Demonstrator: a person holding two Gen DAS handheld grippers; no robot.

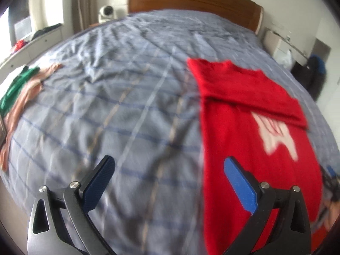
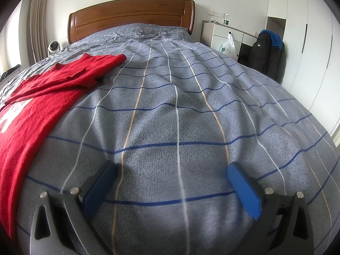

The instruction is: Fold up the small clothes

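Red shirt lies flat at right of the left wrist frame, its upper part folded across, white print showing below the fold. It rests on a grey checked bedcover; wooden headboard at top centre. Green and pink garments are heaped at far left, blurred. Left gripper and right gripper both stand wide apart, holding nothing. The shirt's lower hem is cut off by the frame.

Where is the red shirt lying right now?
The red shirt lies flat on the grey checked bedspread, right of centre in the left wrist view and at the left edge in the right wrist view, held by neither gripper.
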